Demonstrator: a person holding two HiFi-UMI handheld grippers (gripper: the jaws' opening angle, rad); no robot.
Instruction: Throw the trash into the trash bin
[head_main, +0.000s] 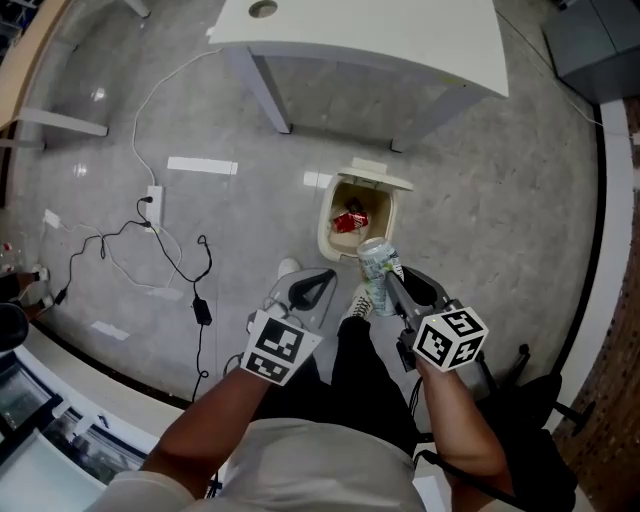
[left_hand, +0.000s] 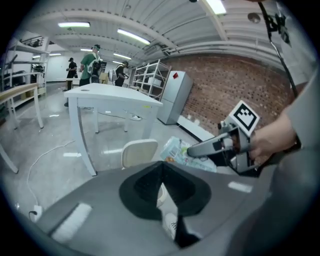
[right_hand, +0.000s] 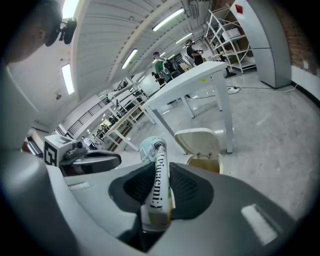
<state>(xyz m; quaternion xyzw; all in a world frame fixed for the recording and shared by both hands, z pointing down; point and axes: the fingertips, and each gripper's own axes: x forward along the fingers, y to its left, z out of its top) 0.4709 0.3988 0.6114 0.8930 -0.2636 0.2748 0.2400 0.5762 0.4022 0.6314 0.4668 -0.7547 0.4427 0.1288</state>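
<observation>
The right hand-held gripper (head_main: 392, 285) clamps a crushed can (right_hand: 156, 190). Its long axis runs along the jaws, top end pointing far, toward the open trash bin (head_main: 324, 228). The left hand-held gripper (head_main: 312, 288) is closed and empty.

Right gripper (right_hand: 161, 172) hides the base of the can (right_hand: 151, 148); 1 red scrap (head_main: 350, 221), perhaps a wrapper.

Grey tool (head_main: 325, 279), marker cube (head_main: 275, 347), black trousers (head_main: 365, 372)

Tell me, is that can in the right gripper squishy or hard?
Probably squishy: the can looks pinched narrow where the right gripper clamps it. Likely light, since that one pinch holds it up. Being dented, it may roll badly.
</observation>
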